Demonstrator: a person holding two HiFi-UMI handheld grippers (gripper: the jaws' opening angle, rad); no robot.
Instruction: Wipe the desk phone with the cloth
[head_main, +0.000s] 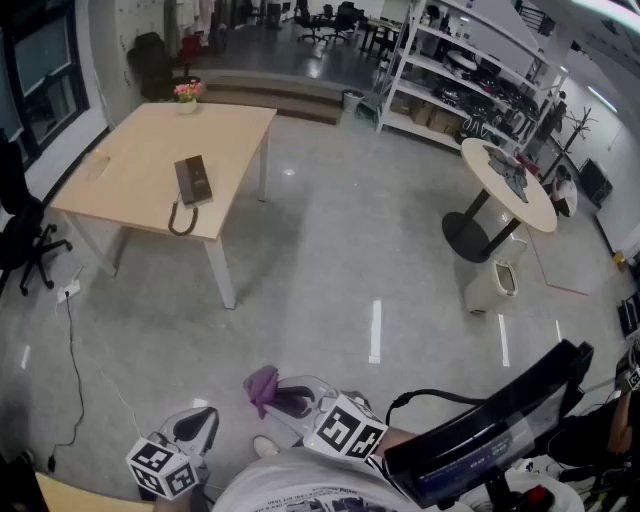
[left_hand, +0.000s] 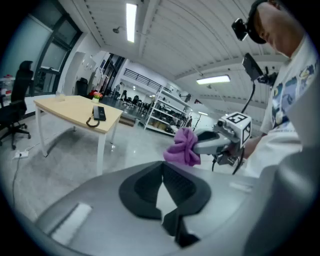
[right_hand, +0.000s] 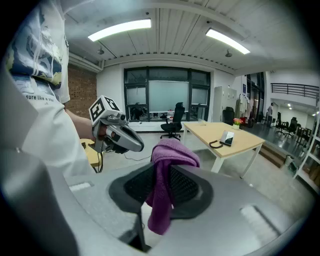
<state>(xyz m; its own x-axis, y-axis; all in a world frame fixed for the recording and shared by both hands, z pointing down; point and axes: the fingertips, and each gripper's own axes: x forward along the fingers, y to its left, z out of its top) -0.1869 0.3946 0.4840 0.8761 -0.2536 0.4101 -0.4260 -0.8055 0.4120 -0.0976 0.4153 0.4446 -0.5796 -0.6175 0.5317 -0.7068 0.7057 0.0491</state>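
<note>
Head view overhead, both gripper views low, all sharing distant table (head_main: 140, 170)

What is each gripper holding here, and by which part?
The right gripper pinches the cloth near its middle, one end bunched above, the other hanging below. The left gripper is shut, empty.

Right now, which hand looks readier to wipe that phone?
Right. The right tongs are shut on the purple cloth, while the left tongs are shut and empty. The desk phone sits on the wooden table far across the floor, within reach of neither.
</note>
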